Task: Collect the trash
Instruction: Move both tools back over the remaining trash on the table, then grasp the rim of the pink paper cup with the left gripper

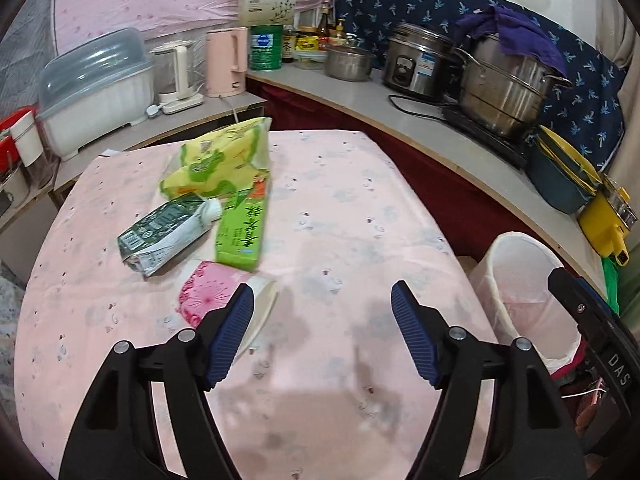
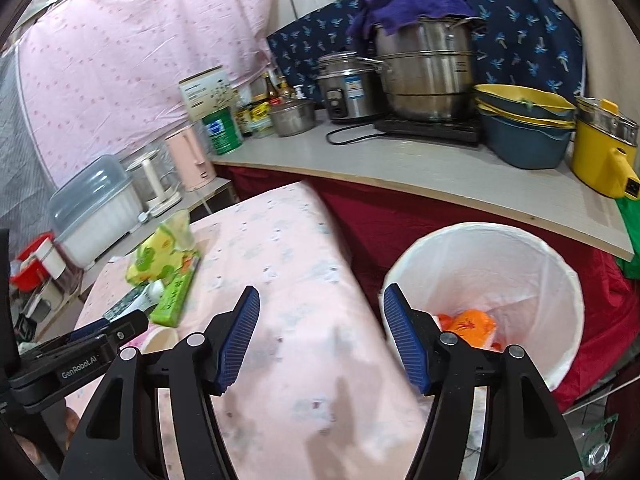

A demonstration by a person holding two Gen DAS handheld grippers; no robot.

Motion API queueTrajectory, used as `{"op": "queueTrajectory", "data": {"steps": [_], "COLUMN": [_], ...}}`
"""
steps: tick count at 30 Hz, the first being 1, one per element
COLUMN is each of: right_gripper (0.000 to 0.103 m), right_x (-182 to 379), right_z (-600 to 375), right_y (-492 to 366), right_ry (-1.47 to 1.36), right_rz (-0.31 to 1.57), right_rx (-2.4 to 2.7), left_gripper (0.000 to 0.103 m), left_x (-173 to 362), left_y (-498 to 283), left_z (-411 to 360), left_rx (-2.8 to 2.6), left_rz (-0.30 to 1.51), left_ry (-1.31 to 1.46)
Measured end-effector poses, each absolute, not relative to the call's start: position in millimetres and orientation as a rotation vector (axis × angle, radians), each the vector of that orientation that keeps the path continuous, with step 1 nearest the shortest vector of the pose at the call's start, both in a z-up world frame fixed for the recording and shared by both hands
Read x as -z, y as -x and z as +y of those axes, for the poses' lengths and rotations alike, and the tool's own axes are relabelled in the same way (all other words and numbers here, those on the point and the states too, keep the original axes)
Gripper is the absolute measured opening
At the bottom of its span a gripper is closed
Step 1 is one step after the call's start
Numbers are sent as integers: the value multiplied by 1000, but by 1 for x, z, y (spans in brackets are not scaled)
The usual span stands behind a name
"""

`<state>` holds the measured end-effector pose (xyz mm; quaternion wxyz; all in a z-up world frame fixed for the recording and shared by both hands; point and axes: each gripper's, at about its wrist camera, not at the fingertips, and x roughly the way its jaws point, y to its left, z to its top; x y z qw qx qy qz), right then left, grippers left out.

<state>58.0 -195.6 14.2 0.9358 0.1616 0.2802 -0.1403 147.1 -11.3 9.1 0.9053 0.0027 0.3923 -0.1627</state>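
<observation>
Both claws are hanging wide apart and carrying nothing. The left gripper (image 1: 322,334) is hovering over the pink-clothed table (image 1: 360,216), with the remaining trash lying ahead and to its left: a pink paper cup (image 1: 216,300) just beside its left finger, then a dark milk carton (image 1: 164,232), a green tea carton (image 1: 242,230) and a yellow-green snack bag (image 1: 220,156) farther out. The right gripper (image 2: 320,336) is sitting at the table's edge, the white lined bin (image 2: 500,264) just to its right, holding an orange wrapper (image 2: 470,326). By my reading, one piece is binned and four are waiting.
</observation>
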Motion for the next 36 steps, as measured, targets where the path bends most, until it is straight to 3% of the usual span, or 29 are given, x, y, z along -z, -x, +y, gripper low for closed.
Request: {"op": "queueTrajectory", "data": {"steps": [12, 25, 27, 31, 33, 35, 36], "right_gripper": [63, 63, 63, 63, 63, 63, 63], "right_x": [-1, 28, 32, 38, 41, 43, 43], "right_z": [-131, -118, -119, -118, -116, -113, -111], "right_y": [-86, -111, -115, -124, -128, -132, -134], "right_ry": [-300, -304, -305, -306, -304, -301, -298], "right_rz": [624, 698, 708, 723, 729, 735, 738], "right_rx": [201, 171, 169, 165, 162, 157, 155], "left_gripper": [87, 87, 84, 63, 50, 27, 23], "left_x": [25, 68, 73, 82, 85, 88, 89], "left_y": [-154, -171, -175, -185, -188, -190, -190], "left_z": [45, 37, 38, 42, 46, 48, 50], "left_rx": [243, 219, 219, 227, 231, 236, 238], "left_rz": [826, 846, 860, 899, 917, 933, 941], "left_ry": [-37, -128, -115, -92, -79, -69, -64]}}
